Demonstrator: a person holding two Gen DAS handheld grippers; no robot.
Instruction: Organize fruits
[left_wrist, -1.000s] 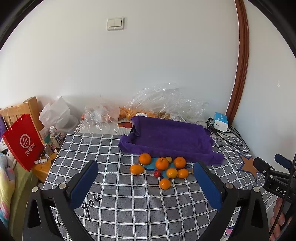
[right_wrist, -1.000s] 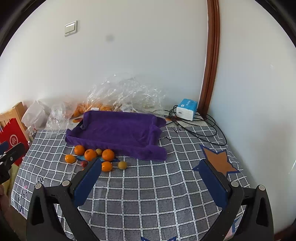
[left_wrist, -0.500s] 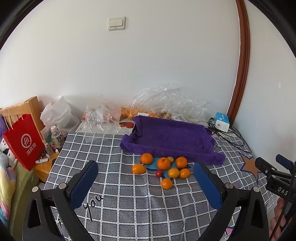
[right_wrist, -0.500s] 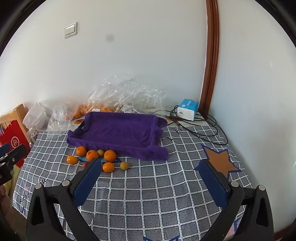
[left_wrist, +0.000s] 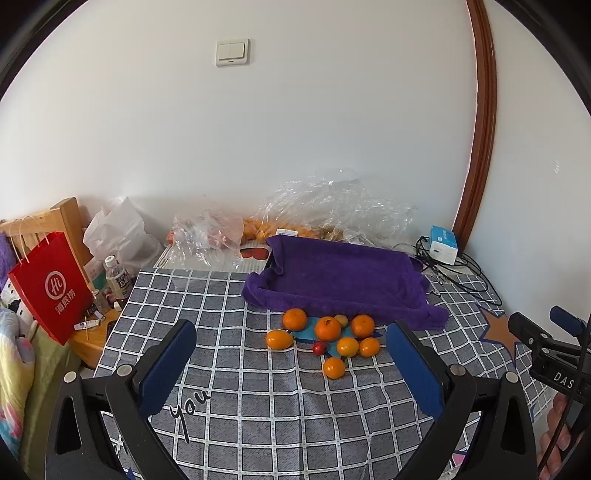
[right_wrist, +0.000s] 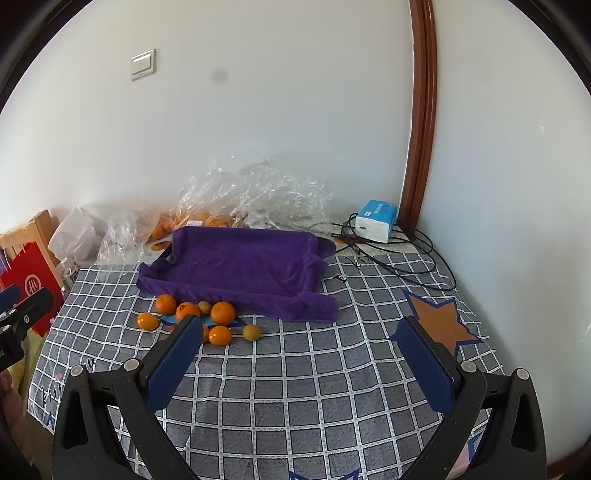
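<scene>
Both tongs hang above the checked table with their blue pads spread wide and nothing between them: the left tongs and the right tongs. The fruit is not yet touched. A cluster of oranges lies ahead of the left tongs, just in front of the purple cloth-lined tray, with a small red fruit among them and one lone orange nearest the left pads. From the right tongs the same cluster sits ahead and to the left, partly behind the left pad, and a yellowish fruit lies apart on the cluster's right side.

The step in hand looks like the reach for a first fruit, the tray being the likely destination. It would go best by starting with an outlying piece, either the lone orange or the yellowish fruit, so the pads can straddle it without nudging neighbours. Come down over it, centre it between the pads, and close gently: round fruit rolls readily and the cloth gives little hold.
</scene>
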